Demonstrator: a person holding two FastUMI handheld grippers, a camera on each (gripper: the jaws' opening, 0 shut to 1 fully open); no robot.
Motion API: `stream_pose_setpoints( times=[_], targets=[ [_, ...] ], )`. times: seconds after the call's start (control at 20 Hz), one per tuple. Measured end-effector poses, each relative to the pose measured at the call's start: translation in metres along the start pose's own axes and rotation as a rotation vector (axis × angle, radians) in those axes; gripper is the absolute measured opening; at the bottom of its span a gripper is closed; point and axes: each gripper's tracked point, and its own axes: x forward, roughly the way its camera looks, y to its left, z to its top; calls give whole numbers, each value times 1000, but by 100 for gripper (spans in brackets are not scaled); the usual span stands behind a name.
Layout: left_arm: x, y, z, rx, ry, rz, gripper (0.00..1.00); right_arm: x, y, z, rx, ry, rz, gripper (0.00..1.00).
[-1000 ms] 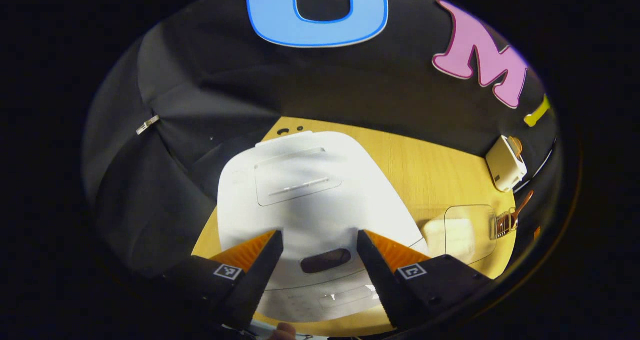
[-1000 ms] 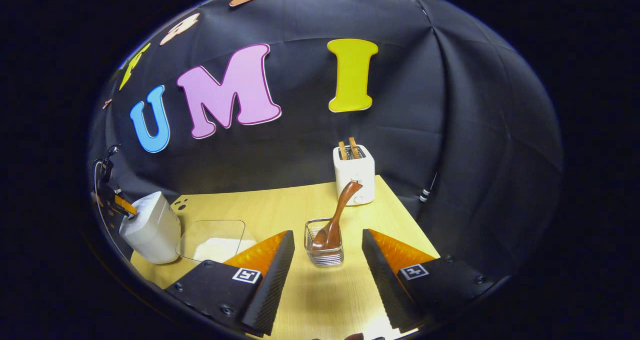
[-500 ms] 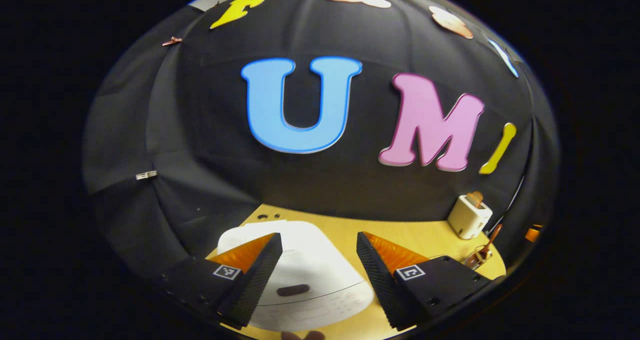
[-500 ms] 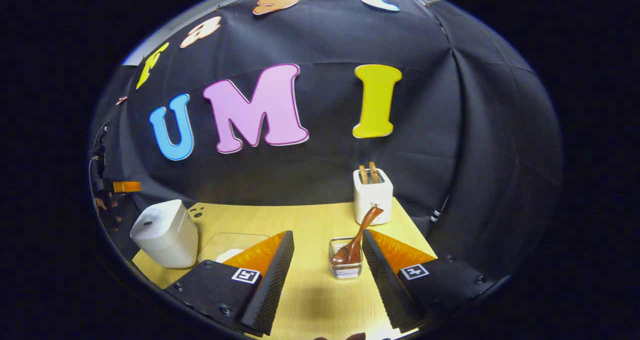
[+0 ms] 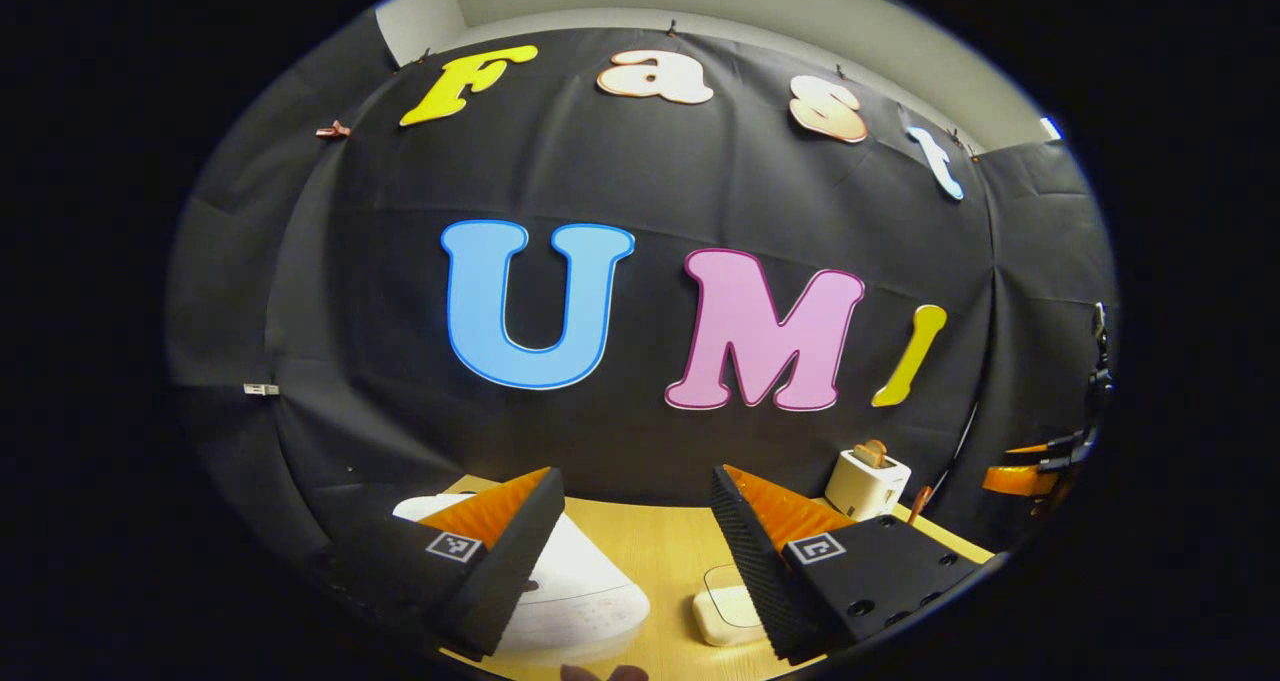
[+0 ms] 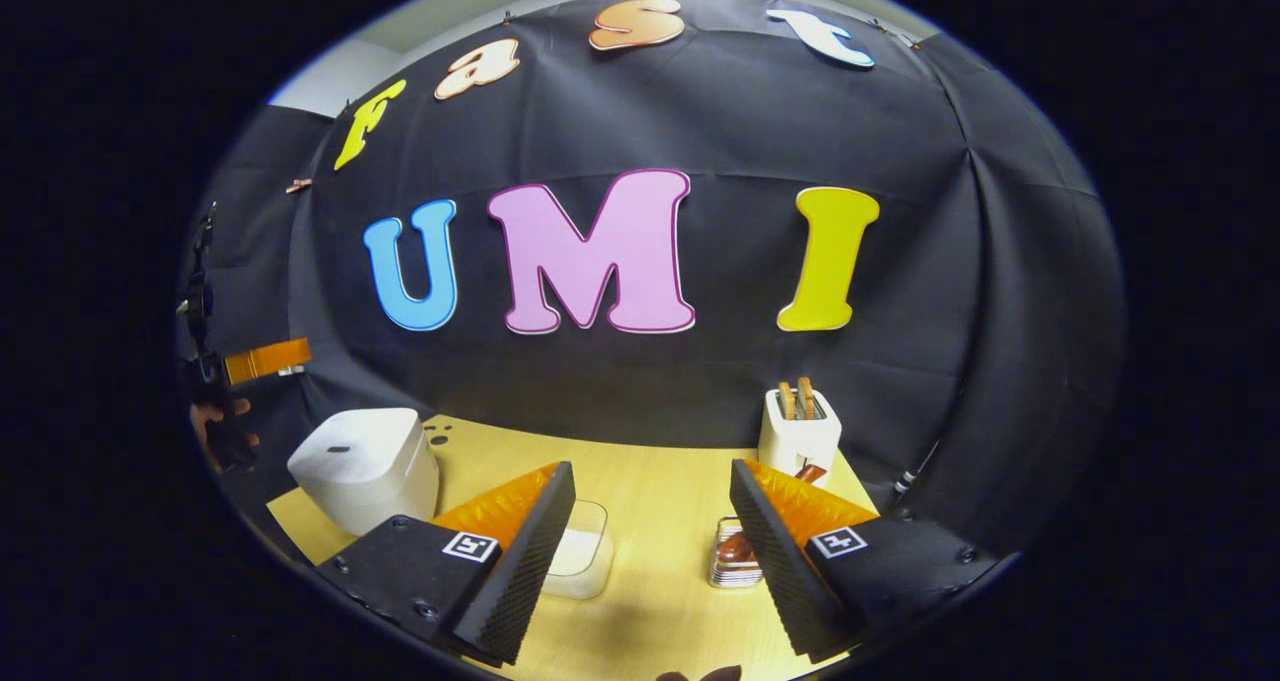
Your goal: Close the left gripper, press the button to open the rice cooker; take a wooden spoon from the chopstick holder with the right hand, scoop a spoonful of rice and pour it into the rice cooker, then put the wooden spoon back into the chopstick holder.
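Observation:
The white rice cooker [image 6: 365, 466] stands on the left of the wooden table [image 6: 660, 481] with its lid down. In the left gripper view the rice cooker [image 5: 585, 586] lies low, partly behind one finger. My left gripper [image 5: 635, 476] is open and empty, held above and short of the cooker. The left gripper [image 6: 262, 359] also appears far off at the left edge, with a hand [image 6: 215, 423] below it. My right gripper [image 6: 650, 466] is open and empty. The wire chopstick holder [image 6: 730, 558] with the wooden spoon [image 6: 810, 473] sits just ahead, half hidden by one finger.
A clear container of rice [image 6: 582, 558] sits between the cooker and the chopstick holder; the same rice container [image 5: 725, 611] lies by one finger in the left gripper view. A white toaster [image 6: 800, 439] with toast stands at the table's back right, near the black wall.
Both views have tilted up and drawn back. The left gripper has left its place over the cooker's lid. The chopstick holder has slipped low behind the right gripper's finger. Both stay open.

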Motion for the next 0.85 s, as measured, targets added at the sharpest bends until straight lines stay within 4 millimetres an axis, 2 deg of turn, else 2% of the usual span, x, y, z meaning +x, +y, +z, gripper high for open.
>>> stream_pose_setpoints(
  times=[0.15, 0.35, 0.45, 0.65, 0.85],
  targets=[
    [-9, -9, -11, -15, 33, -24, 95, -3, 4, 15, -11, -27, -7, 97],
    [-21, -7, -16, -27, 54, -39, 95, -5, 24, 29, -6, -53, 0, 96],
    [-27, 2, -14, -19, 53, -40, 95, -11, 45, 31, -11, -59, 4, 96],
    [-37, 26, -8, -44, 36, -41, 95, -24, 72, 31, -66, -68, 10, 96],
    [-46, 39, -4, -49, 27, -35, 95, -33, 86, 31, -59, -72, 16, 96]
  ],
)
